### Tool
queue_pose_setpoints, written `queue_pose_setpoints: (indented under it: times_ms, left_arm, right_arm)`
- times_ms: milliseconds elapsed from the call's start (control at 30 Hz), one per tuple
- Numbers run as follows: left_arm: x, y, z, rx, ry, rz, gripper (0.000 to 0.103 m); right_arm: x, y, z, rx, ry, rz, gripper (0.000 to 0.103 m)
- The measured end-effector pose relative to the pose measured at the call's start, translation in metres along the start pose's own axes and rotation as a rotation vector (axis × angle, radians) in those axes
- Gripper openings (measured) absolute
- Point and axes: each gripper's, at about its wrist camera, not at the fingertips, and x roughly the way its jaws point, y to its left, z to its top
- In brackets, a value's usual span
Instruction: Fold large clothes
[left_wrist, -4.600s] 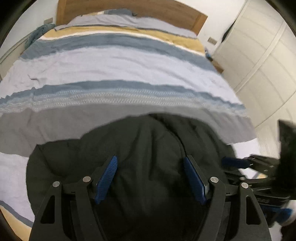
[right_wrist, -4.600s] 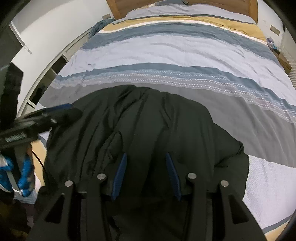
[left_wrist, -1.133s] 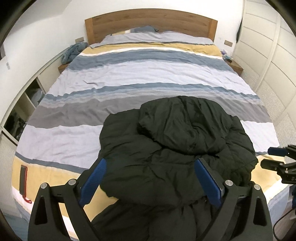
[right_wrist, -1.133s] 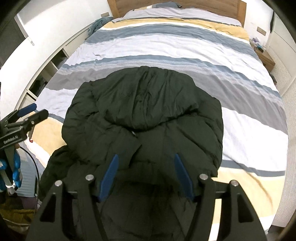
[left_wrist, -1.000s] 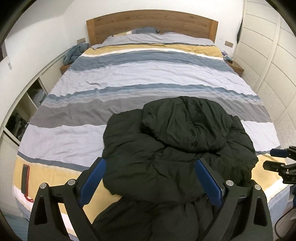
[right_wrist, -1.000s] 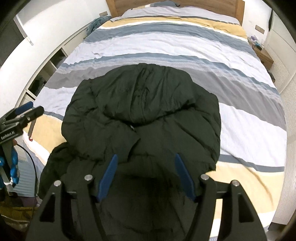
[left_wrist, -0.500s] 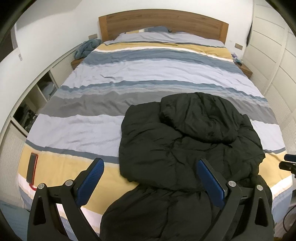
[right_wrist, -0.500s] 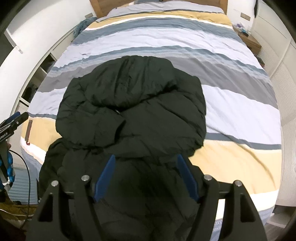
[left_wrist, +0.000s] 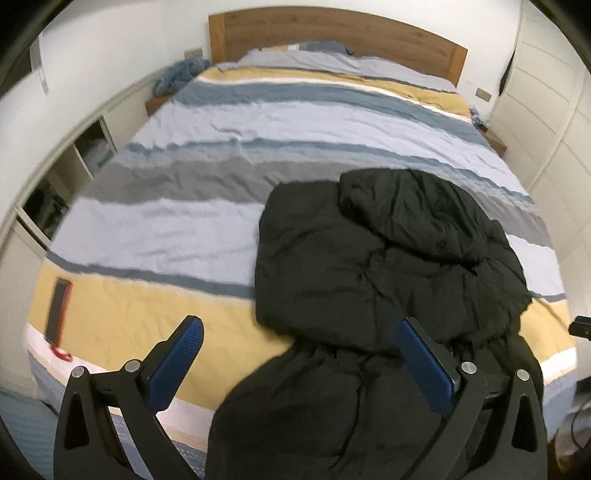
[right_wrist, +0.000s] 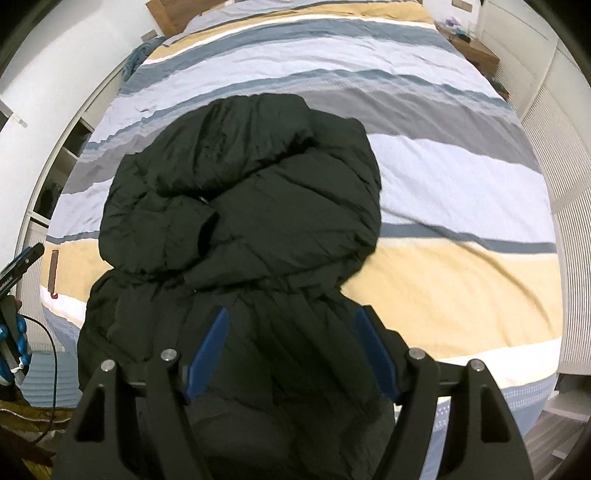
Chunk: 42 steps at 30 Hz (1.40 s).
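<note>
Left wrist view: black padded jacket (left_wrist: 388, 266) lies doubled on the striped bed (left_wrist: 229, 177), its lower part draping over the foot edge; left gripper (left_wrist: 299, 354) has just opened fully, empty; right gripper (right_wrist: 291, 350) partly open above the hanging hem, gripping nothing; best to pinch both hem corners evenly, then lift together.

Black gripper (left_wrist: 298, 334) frames, blue pads (4 silver screws each).
</note>
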Motion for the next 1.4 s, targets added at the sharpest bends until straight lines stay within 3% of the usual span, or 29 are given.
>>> queue_pose_setpoints:
  times_ms: [300, 533, 700, 900, 1100, 1400]
  left_arm:
    - [0.038, 0.106, -0.087, -0.119, 0.224, -0.075, 0.102]
    - [0.06, 0.158, -0.153, -0.293, 0.339, -0.241, 0.102]
    - [0.077, 0.158, -0.184, -0.347, 0.402, -0.367, 0.102]
    - [0.099, 0.14, -0.21, -0.368, 0.485, -0.463, 0.102]
    - [0.105, 0.118, -0.225, -0.359, 0.535, -0.475, 0.102]
    - [0.102, 0.097, -0.214, -0.388, 0.576, -0.419, 0.098]
  right_arm:
    - [0.018, -0.041, -0.039, 0.091, 0.079, 0.009, 0.071]
    - [0.032, -0.077, -0.08, 0.193, 0.158, -0.019, 0.071]
    - [0.034, -0.099, -0.11, 0.263, 0.201, -0.003, 0.071]
    - [0.04, -0.112, -0.139, 0.302, 0.256, 0.025, 0.071]
    - [0.052, -0.121, -0.166, 0.314, 0.289, 0.066, 0.072]
    - [0.089, -0.147, -0.201, 0.349, 0.316, 0.17, 0.072]
